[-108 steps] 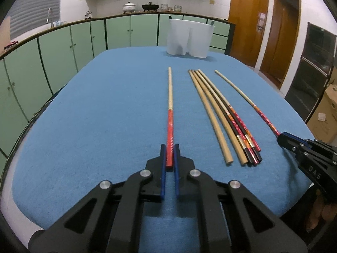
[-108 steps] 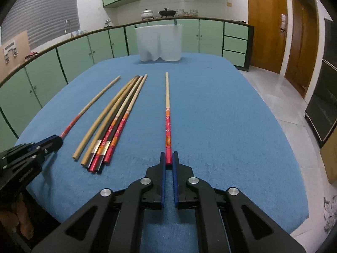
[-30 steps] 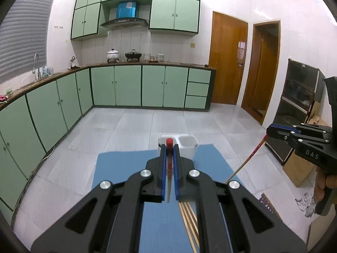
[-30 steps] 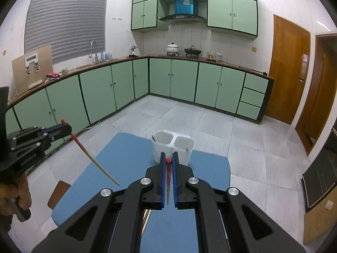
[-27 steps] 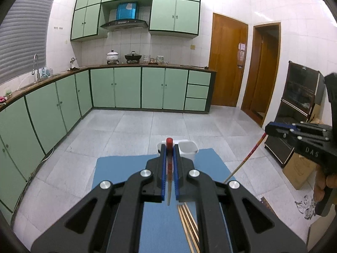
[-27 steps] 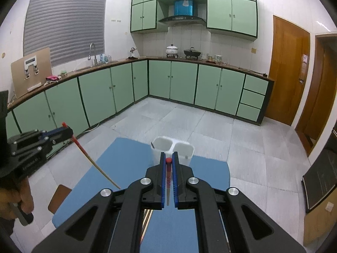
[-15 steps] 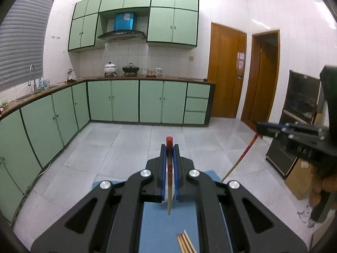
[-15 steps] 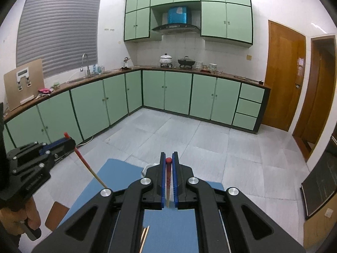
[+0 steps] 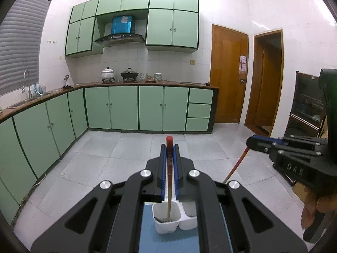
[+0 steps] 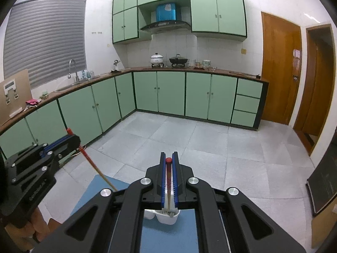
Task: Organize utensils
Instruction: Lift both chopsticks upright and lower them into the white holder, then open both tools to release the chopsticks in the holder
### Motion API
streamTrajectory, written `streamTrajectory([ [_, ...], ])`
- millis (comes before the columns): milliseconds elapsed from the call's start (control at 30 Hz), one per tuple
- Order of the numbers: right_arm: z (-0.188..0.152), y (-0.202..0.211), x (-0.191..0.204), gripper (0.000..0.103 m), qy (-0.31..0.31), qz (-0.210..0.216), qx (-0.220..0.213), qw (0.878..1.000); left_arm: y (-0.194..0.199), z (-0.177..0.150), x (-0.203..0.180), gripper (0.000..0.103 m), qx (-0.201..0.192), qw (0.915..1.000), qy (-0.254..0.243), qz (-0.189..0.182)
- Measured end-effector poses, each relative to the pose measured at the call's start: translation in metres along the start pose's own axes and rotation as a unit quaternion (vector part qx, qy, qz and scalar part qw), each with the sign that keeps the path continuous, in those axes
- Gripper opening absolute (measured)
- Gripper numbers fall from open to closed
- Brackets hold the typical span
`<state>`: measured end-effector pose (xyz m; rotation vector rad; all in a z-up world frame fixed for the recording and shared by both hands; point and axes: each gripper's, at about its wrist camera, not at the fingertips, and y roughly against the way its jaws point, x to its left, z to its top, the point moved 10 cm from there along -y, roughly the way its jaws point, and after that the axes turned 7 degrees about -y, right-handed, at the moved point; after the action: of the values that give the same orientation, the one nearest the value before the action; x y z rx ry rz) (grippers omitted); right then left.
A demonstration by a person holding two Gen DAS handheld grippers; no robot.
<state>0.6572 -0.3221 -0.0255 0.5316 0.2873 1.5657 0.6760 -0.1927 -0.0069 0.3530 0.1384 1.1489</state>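
Behind everything you have the green kitchen cabinets, then the blue table low in both views. On it stands one white utensil holder with two compartments. You hold two hand-held grippers, each clamped on one chopstick. Your left hand-held gripper pinches a red-topped chopstick upright, its tip down inside the holder's left compartment. Your right hand-held gripper grips the second chopstick (red end up), pointing down at the holder; whether it is inside, you cannot tell, since the gripper bodies hide most of the table.
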Motion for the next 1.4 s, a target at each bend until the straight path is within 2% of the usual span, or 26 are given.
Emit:
streamTrajectory([
  [267,-0.044,-0.069,-0.015,0.006,-0.002,-0.001,0.038,0.999,-0.064,-0.051,0.006,0.005,0.037,0.9993,0.003,-0.007],
  [467,-0.068,-0.093,-0.025,0.006,-0.006,-0.004,0.062,0.998,-0.08,-0.081,0.014,0.005,0.061,0.9981,0.004,-0.005],
  [600,-0.075,-0.092,-0.027,0.009,-0.011,-0.004,0.067,0.998,-0.078,-0.089,0.019,0.006,0.072,0.9974,-0.001,-0.002],
  [833,-0.074,-0.079,-0.025,0.012,-0.009,-0.007,0.064,0.998,-0.06,-0.086,0.024,0.01,0.074,0.9973,-0.004,0.005],
  [1133,-0.078,-0.04,-0.023,0.012,-0.009,-0.002,0.048,0.999,-0.021,-0.08,0.028,0.015,0.069,0.9975,-0.008,0.015],
  [1233,-0.087,-0.022,-0.022,0.012,-0.013,0.005,0.044,0.999,0.0,-0.089,0.028,0.015,0.073,0.9971,-0.013,0.018],
  [1300,-0.095,-0.007,-0.022,0.013,-0.007,0.003,0.036,0.999,0.013,-0.097,0.028,0.022,0.075,0.9969,-0.01,0.018],
  [1400,-0.112,0.016,-0.02,0.017,-0.004,0.007,0.029,1.0,0.036,-0.113,0.027,0.024,0.082,0.9965,-0.004,0.014],
])
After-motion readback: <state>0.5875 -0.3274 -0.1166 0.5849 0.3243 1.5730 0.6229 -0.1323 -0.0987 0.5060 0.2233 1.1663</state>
